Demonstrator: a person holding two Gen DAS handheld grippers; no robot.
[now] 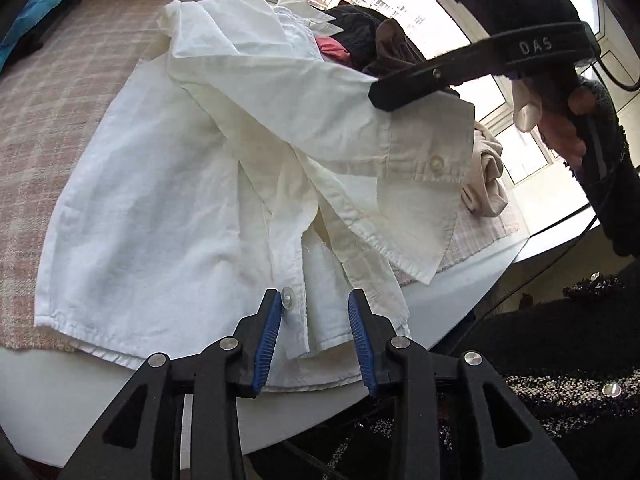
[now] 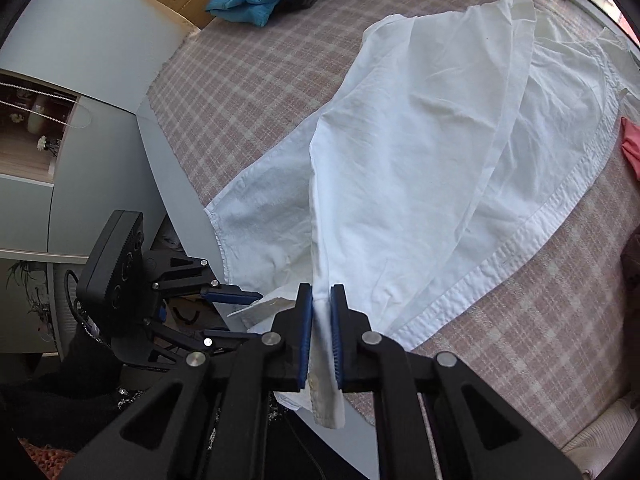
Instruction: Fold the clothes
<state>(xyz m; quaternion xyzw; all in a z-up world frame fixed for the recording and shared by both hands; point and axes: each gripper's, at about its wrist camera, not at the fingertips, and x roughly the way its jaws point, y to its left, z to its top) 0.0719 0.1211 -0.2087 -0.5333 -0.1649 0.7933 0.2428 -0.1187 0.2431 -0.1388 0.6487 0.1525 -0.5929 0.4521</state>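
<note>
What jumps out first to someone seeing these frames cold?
The white shirt dominates, spread over the pink plaid cloth on the table. The right gripper is shut on the shirt's sleeve cuff and holds it lifted above the body of the shirt, while the left gripper sits open at the near hem. Behind the shirt, a heap of dark and pink clothes lies by the window.

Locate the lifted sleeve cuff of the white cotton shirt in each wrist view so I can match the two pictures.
Left wrist view: the sleeve cuff hangs right of centre, its white button showing, pinched at its upper edge by the right gripper.
Right wrist view: the cuff sits at bottom centre, clamped between the blue pads.
Shared landmark: the pink plaid cloth under the white cotton shirt.
</note>
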